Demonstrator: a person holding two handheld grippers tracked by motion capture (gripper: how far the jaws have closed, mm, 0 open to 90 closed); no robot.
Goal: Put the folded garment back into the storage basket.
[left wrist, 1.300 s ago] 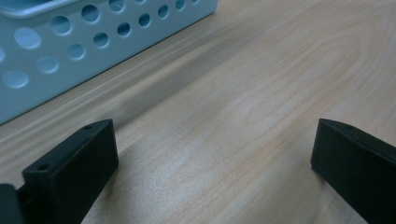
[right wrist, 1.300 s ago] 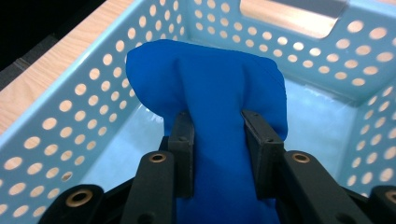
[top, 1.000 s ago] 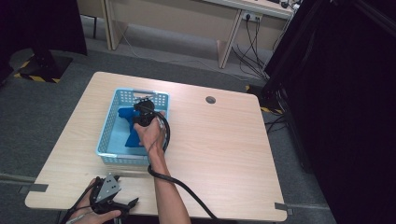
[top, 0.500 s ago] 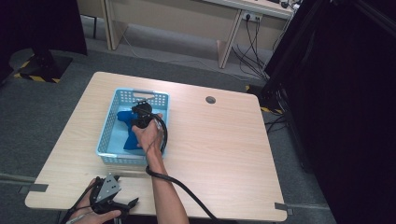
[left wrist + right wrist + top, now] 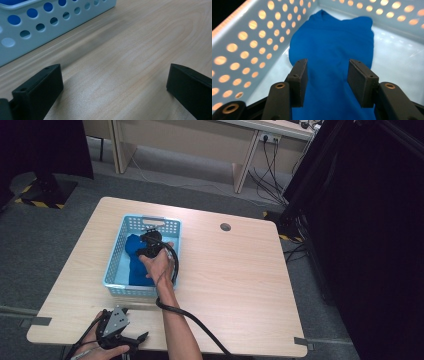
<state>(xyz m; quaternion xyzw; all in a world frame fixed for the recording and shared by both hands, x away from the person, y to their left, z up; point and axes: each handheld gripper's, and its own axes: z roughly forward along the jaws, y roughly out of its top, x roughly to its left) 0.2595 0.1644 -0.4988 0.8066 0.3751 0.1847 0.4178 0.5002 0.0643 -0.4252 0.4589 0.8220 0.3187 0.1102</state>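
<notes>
The right gripper [image 5: 325, 82] hangs inside the basket [image 5: 242, 37], its jaws just eased apart, so the blue cloth [image 5: 332, 47] lies released between them, no pad pressing it. The cloth rests along the basket's floor, likely set down there for storing. The left gripper [image 5: 116, 329] idles released on the table [image 5: 140, 45], just outside the basket's near wall, kept clear of the work.

An office-like lab room. Grey carpet [image 5: 60, 235] underfoot, a pale wooden surface [image 5: 240, 280], cables [image 5: 267, 170] hanging under a desk [image 5: 200, 135] behind.
</notes>
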